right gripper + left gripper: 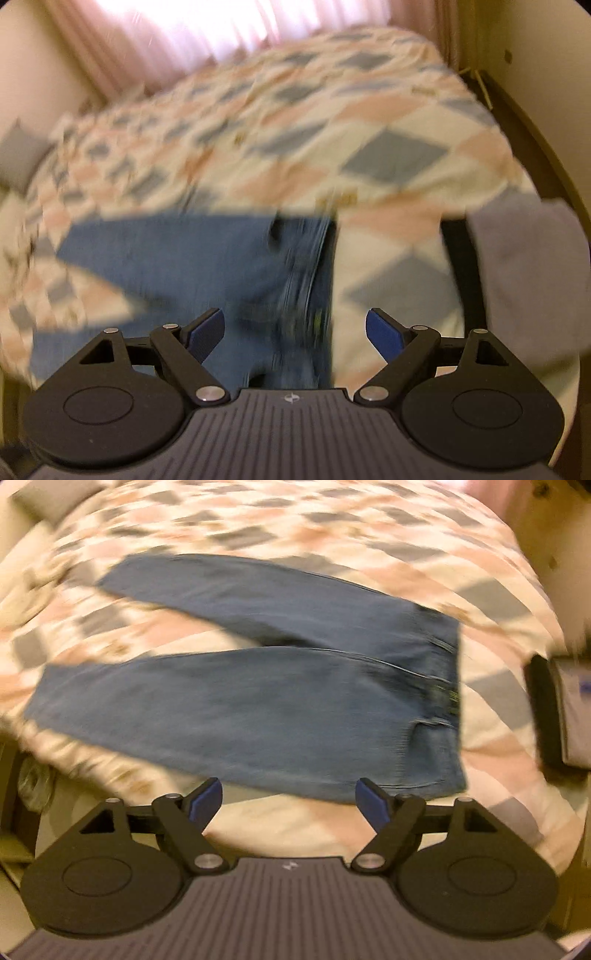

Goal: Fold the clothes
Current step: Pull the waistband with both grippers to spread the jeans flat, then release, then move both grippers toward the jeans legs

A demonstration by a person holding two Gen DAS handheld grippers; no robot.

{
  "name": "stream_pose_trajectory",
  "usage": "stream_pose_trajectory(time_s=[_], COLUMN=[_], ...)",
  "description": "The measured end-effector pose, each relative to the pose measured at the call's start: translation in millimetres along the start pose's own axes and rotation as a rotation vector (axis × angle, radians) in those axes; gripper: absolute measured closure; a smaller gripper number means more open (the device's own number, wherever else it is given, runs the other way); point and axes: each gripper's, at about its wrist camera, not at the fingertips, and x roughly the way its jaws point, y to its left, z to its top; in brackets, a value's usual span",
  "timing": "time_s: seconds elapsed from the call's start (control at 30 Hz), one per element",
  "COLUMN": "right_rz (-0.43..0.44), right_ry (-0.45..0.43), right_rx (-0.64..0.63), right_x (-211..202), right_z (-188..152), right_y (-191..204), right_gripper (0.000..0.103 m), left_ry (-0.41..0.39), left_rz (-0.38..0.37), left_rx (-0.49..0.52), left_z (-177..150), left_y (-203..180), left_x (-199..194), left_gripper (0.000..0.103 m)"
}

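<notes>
A bed (332, 524) covered by a quilt (369, 110) of pink, grey and cream diamonds filled both blurred views, with pale curtains (184, 22) behind its far edge. On the quilt lay a pair of blue jeans (240, 701), spread flat with the two legs apart in a V toward the left side of the bed and the waistband toward the right, near the bed's front edge. The left gripper (289, 799) hung above the jeans' near edge, its blue-padded fingers standing wide apart with nothing between them. The right gripper (295, 328) hovered above the waistband, likewise spread wide and empty.
</notes>
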Motion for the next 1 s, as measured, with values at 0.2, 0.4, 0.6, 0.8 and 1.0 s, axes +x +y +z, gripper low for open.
stream_pose_trajectory(time_s=[0.2,0.4,0.6,0.8,1.0], right_rz=[0.012,-0.012,-0.018,-0.022,-0.015], right_ry=[0.04,0.003,0.02,0.038,0.057], right_rx=[-0.066,-0.106,-0.146,-0.196,-0.2], right_x=[-29.8,-64.2,-80.5,-76.9,-66.5], right_z=[-85.1,-133.8,-159.7,-165.9,-154.2], right_y=[66.3,106.6,129.9,140.1,134.1], right_gripper=[0.017,0.015,0.014,0.013,0.013], left_ry=[-0.012,-0.032,-0.048,-0.041,-0.027], left_rz=[0.07,0.077,0.084,0.096,0.113], left_rx=[-0.028,-0.027,-0.04,-0.055,-0.07], left_z=[-27.1,-50.7,-63.4,-65.1,-53.8], left_y=[63.4,93.9,105.3,107.9,105.2], left_x=[-26.0,-51.0,-63.0,-61.4,-55.5], left_gripper=[0.021,0.02,0.02,0.018,0.018])
